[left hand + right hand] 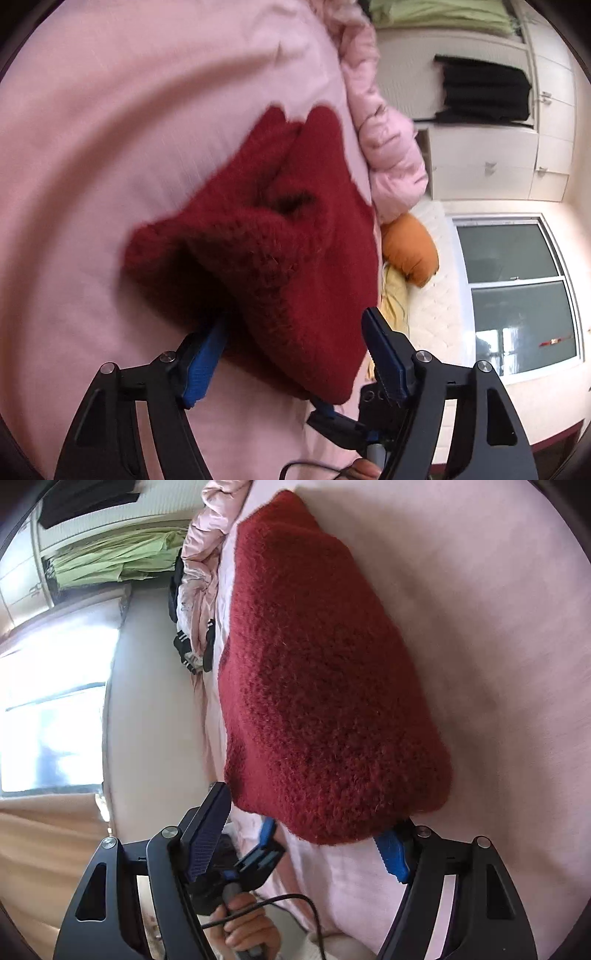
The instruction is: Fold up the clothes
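Sweater (280, 236): dark red knit, bunched in a thick folded bundle on the pink bed sheet (92, 184); in the right wrist view (325, 686) it lies as one long rounded mass.
Left gripper (291, 354): jaws spread wide, one blue pad under the sweater's near edge, the other beside its lower corner; nothing pinched.
Right gripper (306, 834): jaws spread wide at the sweater's near end, the right pad partly hidden beneath the knit, the left pad clear of it.
Hand (243, 930): holds the other gripper's handle, just below the sweater, with a black cable (295, 901) looping beside it.
Quilt (388, 147): pale pink, crumpled past the sweater's far side.
Cushion (410, 251): orange, beyond the sweater near the window (517, 295).
Wardrobe (498, 147): white, behind the quilt, with dark cloth (484, 88) hanging.
Green cloth (118, 561): hanging well beyond the sweater's far end.
Writing: none readable.
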A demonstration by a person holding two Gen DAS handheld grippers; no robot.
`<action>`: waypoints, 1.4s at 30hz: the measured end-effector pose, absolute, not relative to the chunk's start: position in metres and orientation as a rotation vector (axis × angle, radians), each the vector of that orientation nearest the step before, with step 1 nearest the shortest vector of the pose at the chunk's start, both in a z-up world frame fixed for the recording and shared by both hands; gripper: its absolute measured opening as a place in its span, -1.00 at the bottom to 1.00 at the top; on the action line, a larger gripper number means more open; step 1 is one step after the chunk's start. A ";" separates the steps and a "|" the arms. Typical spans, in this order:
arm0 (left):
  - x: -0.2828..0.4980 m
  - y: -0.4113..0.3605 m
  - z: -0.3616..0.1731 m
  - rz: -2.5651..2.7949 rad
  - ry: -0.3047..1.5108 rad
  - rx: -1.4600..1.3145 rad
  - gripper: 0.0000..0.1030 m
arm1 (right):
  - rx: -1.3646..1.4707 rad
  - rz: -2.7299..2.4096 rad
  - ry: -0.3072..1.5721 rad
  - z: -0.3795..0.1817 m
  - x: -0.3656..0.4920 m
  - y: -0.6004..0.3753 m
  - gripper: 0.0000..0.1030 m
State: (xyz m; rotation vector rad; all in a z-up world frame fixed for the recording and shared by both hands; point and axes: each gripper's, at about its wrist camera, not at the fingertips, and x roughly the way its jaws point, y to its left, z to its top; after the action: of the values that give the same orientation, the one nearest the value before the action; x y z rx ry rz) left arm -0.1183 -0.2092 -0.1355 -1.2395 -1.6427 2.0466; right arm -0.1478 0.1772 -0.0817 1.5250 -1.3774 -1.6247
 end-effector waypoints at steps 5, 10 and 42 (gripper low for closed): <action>-0.126 -0.213 -0.143 2.043 -1.683 -1.184 -0.62 | 1.527 -1.602 -1.361 -0.101 -0.147 0.169 0.20; -0.103 -0.231 -0.151 2.074 -1.783 -1.134 -0.72 | 1.529 -1.632 -1.379 -0.105 -0.145 0.177 -0.66; -0.059 -0.231 -0.061 2.667 -1.018 -1.321 0.65 | 1.650 -2.133 -0.664 -0.060 -0.106 0.154 0.17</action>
State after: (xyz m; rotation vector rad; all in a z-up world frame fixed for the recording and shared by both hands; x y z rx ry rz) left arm -0.0591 -0.2306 -0.0608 -1.3210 -1.0185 2.6667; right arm -0.1060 0.1544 -0.0597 1.6500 -0.6635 -2.1328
